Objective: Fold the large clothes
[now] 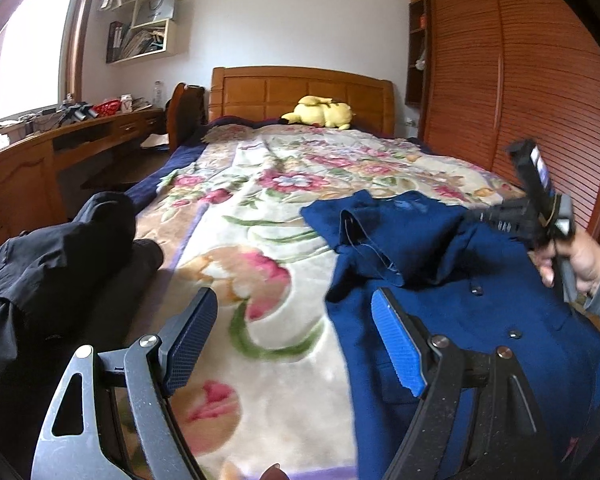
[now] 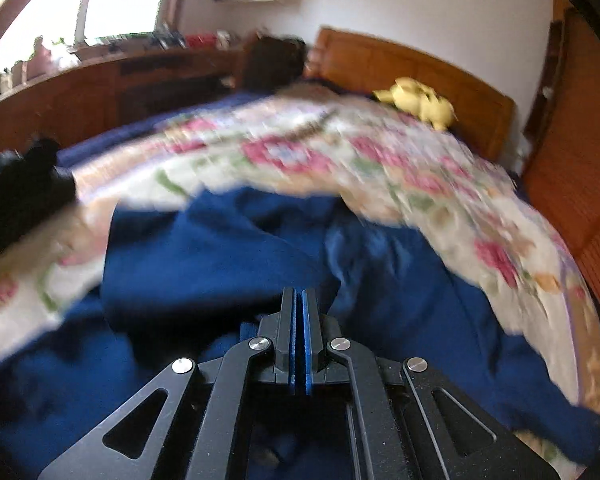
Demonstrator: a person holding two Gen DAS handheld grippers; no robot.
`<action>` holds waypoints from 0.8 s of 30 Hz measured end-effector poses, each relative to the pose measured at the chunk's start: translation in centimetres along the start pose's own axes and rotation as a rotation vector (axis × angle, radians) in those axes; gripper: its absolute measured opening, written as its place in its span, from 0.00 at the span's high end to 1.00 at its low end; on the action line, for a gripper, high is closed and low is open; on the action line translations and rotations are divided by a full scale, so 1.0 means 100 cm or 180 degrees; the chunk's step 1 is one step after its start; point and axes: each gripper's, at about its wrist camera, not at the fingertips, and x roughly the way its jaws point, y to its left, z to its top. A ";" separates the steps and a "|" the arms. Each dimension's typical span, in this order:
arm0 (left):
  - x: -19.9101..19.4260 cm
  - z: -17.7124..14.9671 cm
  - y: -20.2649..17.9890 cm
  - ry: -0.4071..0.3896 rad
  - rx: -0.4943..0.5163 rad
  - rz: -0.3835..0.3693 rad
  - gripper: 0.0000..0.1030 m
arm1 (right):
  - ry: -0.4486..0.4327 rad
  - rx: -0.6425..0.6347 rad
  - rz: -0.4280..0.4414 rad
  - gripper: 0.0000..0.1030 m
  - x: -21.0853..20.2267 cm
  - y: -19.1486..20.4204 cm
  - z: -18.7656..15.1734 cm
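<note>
A navy blue coat [image 1: 460,280] with dark buttons lies on the right side of the floral bed blanket [image 1: 260,208], its upper part folded over. My left gripper [image 1: 296,332] is open and empty, hovering above the blanket at the coat's left edge. In the left wrist view the right gripper [image 1: 484,216] is held by a hand over the coat's far right part. In the blurred right wrist view my right gripper [image 2: 299,300] has its jaws closed together just above the blue coat [image 2: 220,248]; I cannot tell whether cloth is pinched.
A black garment [image 1: 52,272] lies heaped on the bed's left edge. A yellow plush toy [image 1: 320,112] sits by the wooden headboard [image 1: 292,88]. A wooden desk [image 1: 60,148] stands left, a slatted wardrobe [image 1: 520,100] right.
</note>
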 end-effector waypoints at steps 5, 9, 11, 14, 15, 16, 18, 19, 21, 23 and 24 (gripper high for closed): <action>0.000 0.002 -0.014 -0.0008 0.0071 -0.0052 0.22 | 0.0168 0.0113 0.0042 0.98 0.000 -0.005 -0.026; 0.006 0.002 -0.019 0.0029 0.0098 -0.0055 0.22 | 0.0104 0.0195 -0.0007 0.93 -0.010 -0.006 -0.021; 0.008 0.000 -0.019 0.0057 0.0105 -0.0054 0.22 | -0.0005 0.0215 -0.0013 0.76 -0.020 -0.005 -0.016; 0.011 -0.001 -0.018 0.0083 0.0099 -0.0046 0.22 | -0.0108 0.0184 0.0081 0.35 -0.039 0.009 -0.016; 0.011 -0.002 -0.018 0.0087 0.0095 -0.0045 0.22 | -0.0156 0.0154 0.0070 0.32 -0.042 0.013 -0.016; 0.011 -0.002 -0.017 0.0089 0.0093 -0.0039 0.22 | -0.0199 0.0110 0.0070 0.31 -0.046 0.017 -0.016; 0.010 -0.003 -0.017 0.0085 0.0092 -0.0024 0.22 | -0.0248 0.0030 0.0092 0.30 -0.049 0.029 -0.014; 0.011 -0.003 -0.016 0.0087 0.0092 -0.0023 0.22 | -0.0258 0.0011 0.0127 0.30 -0.050 0.034 -0.013; 0.011 -0.004 -0.016 0.0089 0.0099 -0.0018 0.22 | -0.0254 -0.0008 0.0217 0.29 -0.049 0.042 -0.012; 0.011 -0.005 -0.015 0.0099 0.0102 -0.0010 0.22 | -0.0208 -0.0052 0.0322 0.29 -0.041 0.052 -0.013; 0.012 -0.005 -0.015 0.0104 0.0105 0.0000 0.22 | -0.0175 -0.0072 0.0349 0.29 -0.036 0.054 -0.012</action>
